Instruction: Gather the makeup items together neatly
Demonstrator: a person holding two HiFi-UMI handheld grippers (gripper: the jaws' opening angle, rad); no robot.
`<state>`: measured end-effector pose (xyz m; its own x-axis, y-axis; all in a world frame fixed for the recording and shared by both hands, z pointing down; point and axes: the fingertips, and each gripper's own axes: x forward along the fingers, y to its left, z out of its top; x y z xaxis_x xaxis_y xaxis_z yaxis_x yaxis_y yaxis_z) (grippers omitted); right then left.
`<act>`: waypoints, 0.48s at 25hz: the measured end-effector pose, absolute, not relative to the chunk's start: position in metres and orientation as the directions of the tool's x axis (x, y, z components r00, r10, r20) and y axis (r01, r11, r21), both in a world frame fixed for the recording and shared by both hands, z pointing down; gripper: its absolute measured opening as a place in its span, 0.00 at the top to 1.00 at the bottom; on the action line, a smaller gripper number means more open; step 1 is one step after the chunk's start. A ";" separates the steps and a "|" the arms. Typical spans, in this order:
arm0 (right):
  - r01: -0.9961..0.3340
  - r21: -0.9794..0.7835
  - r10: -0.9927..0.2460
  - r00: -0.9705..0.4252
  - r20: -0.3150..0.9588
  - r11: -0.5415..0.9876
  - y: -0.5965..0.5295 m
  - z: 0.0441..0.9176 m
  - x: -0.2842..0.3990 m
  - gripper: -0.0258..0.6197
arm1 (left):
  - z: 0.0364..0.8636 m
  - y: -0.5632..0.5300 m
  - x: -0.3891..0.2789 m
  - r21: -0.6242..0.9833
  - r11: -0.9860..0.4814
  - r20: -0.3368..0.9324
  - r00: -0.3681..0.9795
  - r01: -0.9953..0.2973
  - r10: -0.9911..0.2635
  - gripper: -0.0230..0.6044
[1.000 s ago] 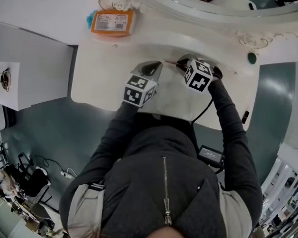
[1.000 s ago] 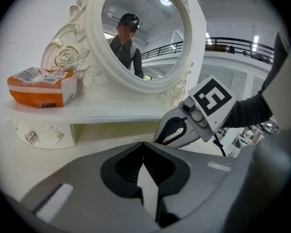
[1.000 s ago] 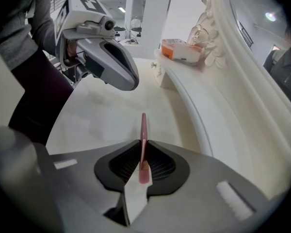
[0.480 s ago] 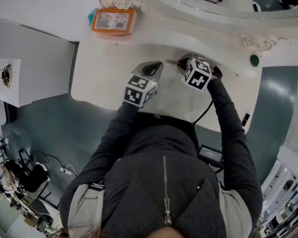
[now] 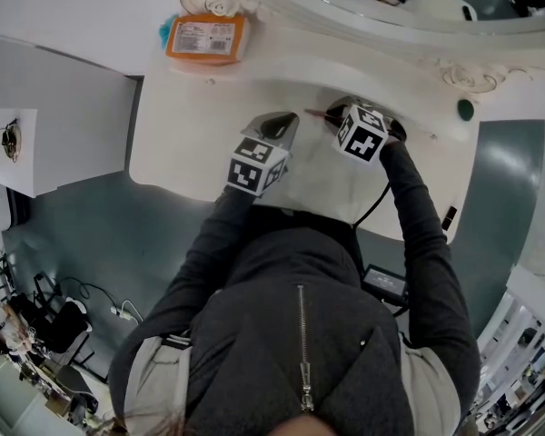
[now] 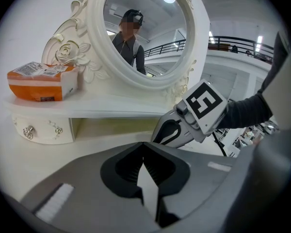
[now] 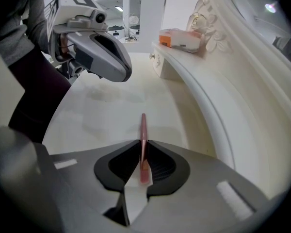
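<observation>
Right gripper (image 7: 142, 144): fingers (image 7: 120, 165) pinched narrow on a thin pink makeup pencil (image 7: 143, 125), gripped near its back end. The long end sticks out forward over the bench (image 5: 182, 143); can't tell if the tip touches. In the head view the pencil pokes out toward the left gripper (image 6: 144, 147).

Left gripper: fingers (image 6: 126, 168) closed together, nothing between them. It sits just beside the right gripper and apart from it, above the bench.

Containers: a small white drawer (image 6: 41, 129) with a crystal-like knob is under the shelf's left end, shut, contents hidden. An orange packet (image 6: 39, 81) with a white label lies flat on the raised shelf (image 6: 102, 106), at the left end against the carved mirror frame. Can't tell what's in it.

Surface: white curved bench, part of an ornate dresser, bare around the grippers except for the pencil. Oval mirror (image 6: 145, 28) behind the shelf, with a person reflected in it.

Room: grey-teal floor (image 5: 91, 234), white walls, a railing and ceiling lights far back. Cables lie on the floor at the lower left.
</observation>
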<state>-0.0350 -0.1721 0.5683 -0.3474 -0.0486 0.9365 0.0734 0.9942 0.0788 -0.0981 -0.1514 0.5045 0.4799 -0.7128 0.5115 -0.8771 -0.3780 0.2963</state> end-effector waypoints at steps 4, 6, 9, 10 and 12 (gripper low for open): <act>0.070 0.078 -0.050 -0.346 0.937 0.994 -0.174 0.567 -0.034 0.87 | 0.503 -0.152 -0.099 0.297 -0.375 0.509 0.478 -0.878 -0.716 0.95; 0.066 0.082 -0.054 -0.349 0.935 0.994 -0.175 0.566 -0.035 0.87 | 0.503 -0.152 -0.100 0.295 -0.374 0.509 0.476 -0.879 -0.717 0.95; 0.066 0.092 -0.062 -0.356 0.932 0.994 -0.177 0.561 -0.036 0.87 | 0.502 -0.151 -0.101 0.292 -0.374 0.508 0.474 -0.880 -0.719 0.95; 0.069 0.094 -0.064 -0.357 0.932 0.993 -0.177 0.560 -0.036 0.87 | 0.502 -0.151 -0.101 0.292 -0.374 0.507 0.474 -0.880 -0.720 0.95; 0.076 0.097 -0.064 -0.357 0.932 0.992 -0.177 0.559 -0.036 0.87 | 0.503 -0.151 -0.100 0.293 -0.375 0.507 0.475 -0.880 -0.719 0.95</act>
<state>-0.0361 -0.1769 0.5587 -0.3568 -0.0637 0.9320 0.0760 0.9924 0.0969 -0.1000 -0.1505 0.5027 0.4751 -0.7191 0.5071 -0.8797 -0.3748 0.2926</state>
